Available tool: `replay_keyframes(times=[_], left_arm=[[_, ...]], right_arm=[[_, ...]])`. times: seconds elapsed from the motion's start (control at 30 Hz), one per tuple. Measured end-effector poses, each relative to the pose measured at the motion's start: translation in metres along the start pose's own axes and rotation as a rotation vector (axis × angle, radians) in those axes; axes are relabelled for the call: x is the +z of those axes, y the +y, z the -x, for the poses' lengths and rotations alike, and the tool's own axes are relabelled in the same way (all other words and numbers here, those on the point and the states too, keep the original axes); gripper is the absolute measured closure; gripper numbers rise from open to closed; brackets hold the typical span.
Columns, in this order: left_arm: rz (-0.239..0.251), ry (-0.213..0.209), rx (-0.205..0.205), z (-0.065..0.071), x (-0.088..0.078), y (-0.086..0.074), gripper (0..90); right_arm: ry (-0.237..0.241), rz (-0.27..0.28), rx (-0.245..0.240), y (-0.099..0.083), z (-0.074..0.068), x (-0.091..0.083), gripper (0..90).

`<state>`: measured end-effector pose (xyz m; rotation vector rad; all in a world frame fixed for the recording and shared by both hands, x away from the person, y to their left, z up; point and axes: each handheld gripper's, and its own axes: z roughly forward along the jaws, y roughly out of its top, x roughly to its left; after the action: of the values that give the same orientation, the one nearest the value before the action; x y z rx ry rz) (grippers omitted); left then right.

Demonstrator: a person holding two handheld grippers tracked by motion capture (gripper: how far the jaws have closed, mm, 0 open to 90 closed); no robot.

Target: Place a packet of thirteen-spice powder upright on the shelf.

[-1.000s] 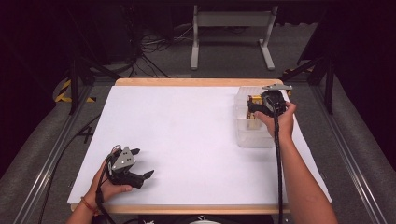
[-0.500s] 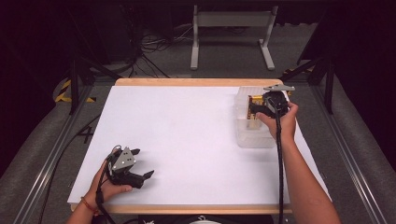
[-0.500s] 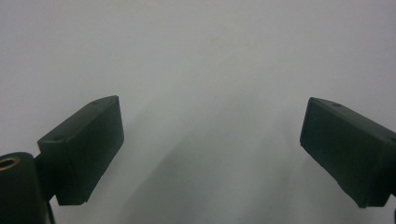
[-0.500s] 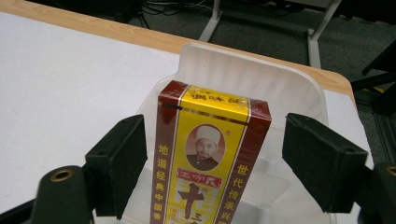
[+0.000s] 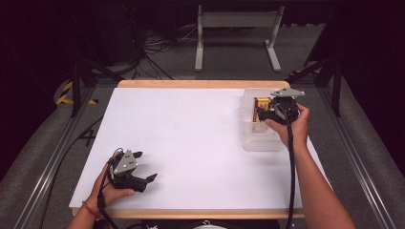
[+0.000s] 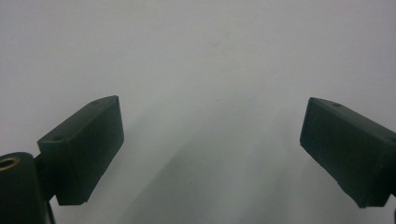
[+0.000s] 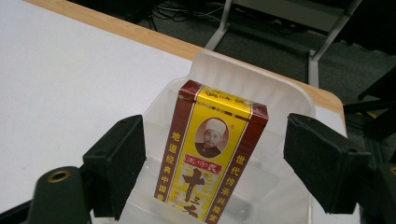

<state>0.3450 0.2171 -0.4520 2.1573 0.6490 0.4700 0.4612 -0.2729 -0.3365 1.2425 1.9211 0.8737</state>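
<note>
A red and yellow carton with printed characters stands upright in a clear plastic bin at the table's right side. My right gripper is over the bin. Its jaws sit on either side of the carton with gaps, having just been opening, and the pads do not touch it. From the high view the carton shows just left of the right gripper, inside the bin. My left gripper rests open near the front left corner. Its fingers spread wide over bare white table.
The white table top has a wooden edge at back and front. A metal stand and cables lie on the floor beyond the table. Rails run along both sides.
The right gripper has shifted slightly at the bin and its jaws stand wider around the carton. The left hand and gripper have stayed where they were.
</note>
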Motion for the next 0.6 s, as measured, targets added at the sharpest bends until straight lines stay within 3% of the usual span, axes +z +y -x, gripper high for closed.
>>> replay_keyframes(times=[0.3, 0.6], left_arm=[[-0.003, 0.000, 0.002, 0.000, 0.001, 0.000, 6.9], [-0.001, 0.001, -0.001, 0.000, 0.000, 0.000, 6.9]], right_arm=[[0.017, 0.015, -0.052, -0.006, 0.002, -0.013, 21.8], [0.027, 0.004, -0.040, -0.008, 0.003, -0.008, 21.6]])
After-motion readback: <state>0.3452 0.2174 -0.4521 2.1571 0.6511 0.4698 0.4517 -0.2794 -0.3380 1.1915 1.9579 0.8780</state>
